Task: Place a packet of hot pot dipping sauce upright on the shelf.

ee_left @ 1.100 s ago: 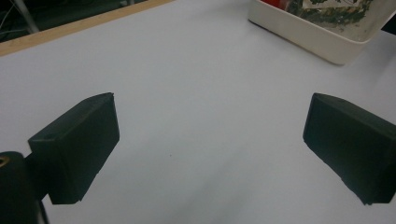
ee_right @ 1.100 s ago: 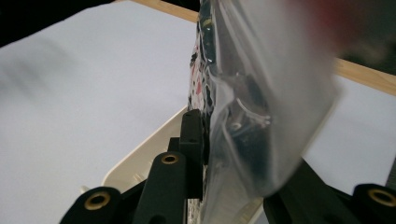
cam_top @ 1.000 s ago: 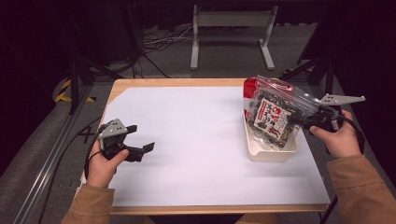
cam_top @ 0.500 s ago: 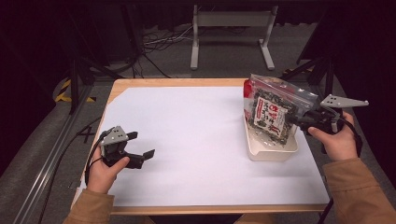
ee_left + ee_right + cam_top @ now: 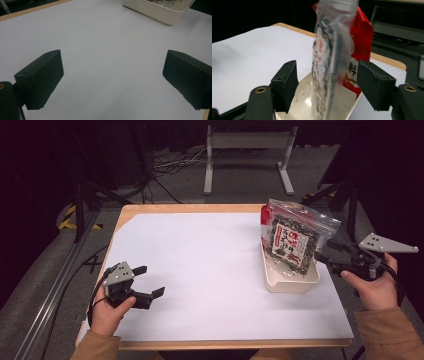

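A clear zip bag of dark dried food with a red-printed label (image 5: pixel 292 240) stands tilted in a white tray (image 5: pixel 292 282) at the table's right. Behind it stands a red packet (image 5: pixel 264 212). My right gripper (image 5: pixel 322 256) sits just right of the bag. Its jaws have just been opening. In the right gripper view the bag (image 5: pixel 329 50) stands edge-on between the wide jaws of this gripper (image 5: pixel 328 75), and the pads are clear of it. My left gripper (image 5: pixel 151 281) rests low over the white sheet at front left, open (image 5: pixel 112 67) with nothing between its fingers.
A white sheet (image 5: pixel 200 265) covers most of the wooden table. In the left gripper view the tray (image 5: pixel 155 10) is far off at the top. Dark floor, cables and a metal stand (image 5: pixel 247 140) lie beyond the table's far edge.
The right gripper has opened, let go of the bag and drawn back to the right. The bag stays standing in the tray. The left hand has slid slightly toward the front edge.
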